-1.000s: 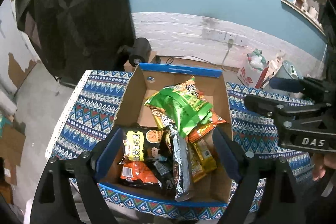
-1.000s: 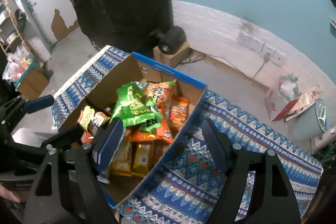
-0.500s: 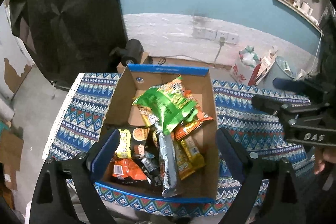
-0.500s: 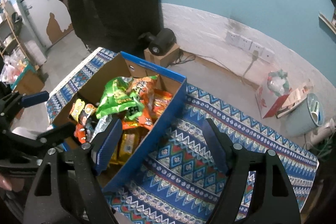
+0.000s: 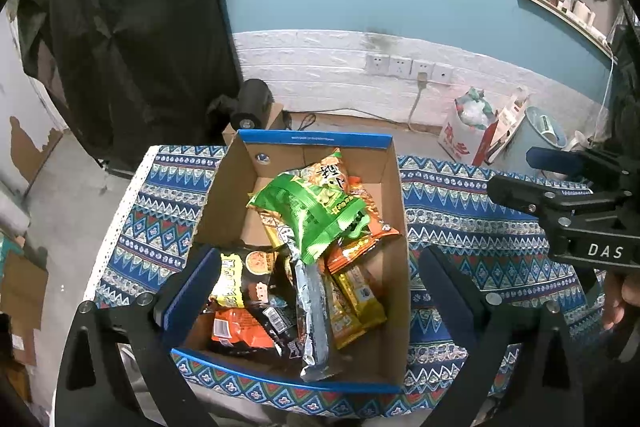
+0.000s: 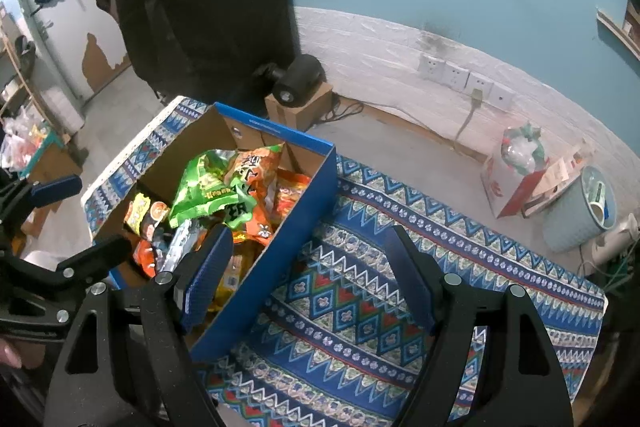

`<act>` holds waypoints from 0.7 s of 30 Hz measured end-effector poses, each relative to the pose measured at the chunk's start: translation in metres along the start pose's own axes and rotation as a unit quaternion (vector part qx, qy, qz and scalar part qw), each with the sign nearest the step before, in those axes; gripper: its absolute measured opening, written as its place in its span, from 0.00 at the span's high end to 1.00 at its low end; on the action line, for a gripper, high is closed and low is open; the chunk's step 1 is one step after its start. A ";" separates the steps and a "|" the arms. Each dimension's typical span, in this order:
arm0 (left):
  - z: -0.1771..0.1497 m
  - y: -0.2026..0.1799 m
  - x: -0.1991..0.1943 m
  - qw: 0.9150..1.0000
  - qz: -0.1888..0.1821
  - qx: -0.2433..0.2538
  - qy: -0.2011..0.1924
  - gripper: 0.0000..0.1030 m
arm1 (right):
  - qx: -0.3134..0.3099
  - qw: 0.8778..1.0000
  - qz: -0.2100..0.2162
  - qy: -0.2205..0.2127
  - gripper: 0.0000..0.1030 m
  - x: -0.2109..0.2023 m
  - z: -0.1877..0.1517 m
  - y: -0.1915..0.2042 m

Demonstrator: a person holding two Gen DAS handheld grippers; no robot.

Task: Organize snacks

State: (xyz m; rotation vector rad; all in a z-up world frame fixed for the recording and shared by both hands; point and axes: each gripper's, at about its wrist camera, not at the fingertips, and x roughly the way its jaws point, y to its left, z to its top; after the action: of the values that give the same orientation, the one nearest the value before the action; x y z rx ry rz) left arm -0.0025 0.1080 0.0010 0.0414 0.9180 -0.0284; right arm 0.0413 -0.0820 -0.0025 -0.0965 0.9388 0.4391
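Note:
An open cardboard box with a blue rim [image 5: 312,138] sits on the patterned table; it also shows in the right wrist view [image 6: 280,227]. It holds several snack packets: a green bag [image 5: 316,215] on top, an orange bag [image 5: 332,175], a silver packet [image 5: 314,311], a yellow-black one [image 5: 240,279]. My left gripper [image 5: 316,303] is open and empty above the box's near end. My right gripper [image 6: 308,279] is open and empty over the box's right wall and the cloth; it shows at the right of the left wrist view [image 5: 568,211].
A blue patterned tablecloth [image 6: 380,259] covers the table. Beyond it on the floor are a black device on a small carton [image 6: 298,83], a white bag [image 6: 516,167], a pale blue bin [image 6: 584,211] and wall sockets [image 6: 460,75].
Both grippers have drawn back and up from the box, which now looks smaller and further off. The right view has shifted right over the cloth. Both stay open and empty.

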 end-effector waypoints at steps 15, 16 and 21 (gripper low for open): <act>-0.001 0.002 -0.001 1.000 0.013 -0.005 0.002 0.03 | -0.008 1.000 -0.004 0.001 0.25 0.000 -0.001 0.003; -0.001 0.002 -0.001 1.000 0.012 -0.005 0.003 0.03 | -0.009 1.000 -0.004 0.001 0.25 0.000 -0.001 0.003; -0.001 0.001 0.003 1.000 0.011 -0.005 0.015 0.03 | -0.009 1.000 -0.004 0.001 0.25 0.000 -0.001 0.004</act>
State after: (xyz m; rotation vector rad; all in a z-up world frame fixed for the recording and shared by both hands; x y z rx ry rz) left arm -0.0016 0.1088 -0.0025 0.0430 0.9466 -0.0034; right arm 0.0392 -0.0791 -0.0028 -0.1173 0.9372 0.4400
